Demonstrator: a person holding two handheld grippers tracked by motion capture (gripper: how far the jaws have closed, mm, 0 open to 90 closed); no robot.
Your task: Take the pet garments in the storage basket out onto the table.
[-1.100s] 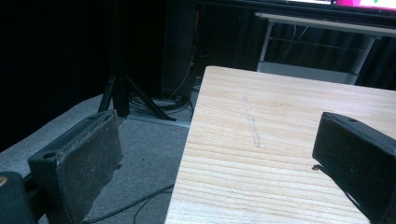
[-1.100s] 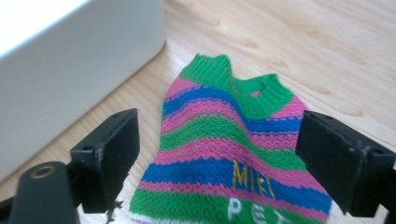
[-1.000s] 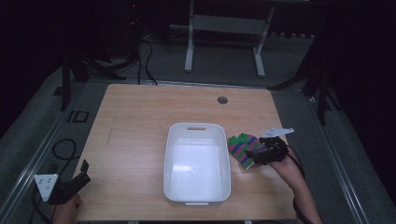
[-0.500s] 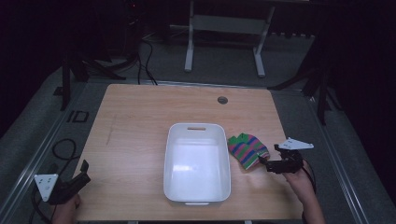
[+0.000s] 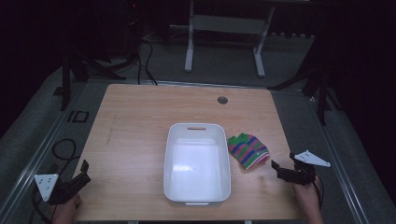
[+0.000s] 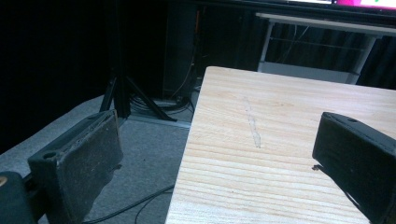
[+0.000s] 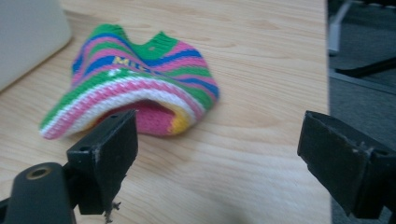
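One white tub; one striped knit piece; seemingly nothing else.

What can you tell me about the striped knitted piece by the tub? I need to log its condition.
The striped knitted piece looks like soft wool or yarn, banded in green, pink, blue and white, with a pink and yellow inside showing at its open edge. Small yellow lettering crosses one blue band. It lies crumpled and loosely folded on the wooden table, just right of the white tub, seemingly apart from it. The right tool is open, close by, not touching it.
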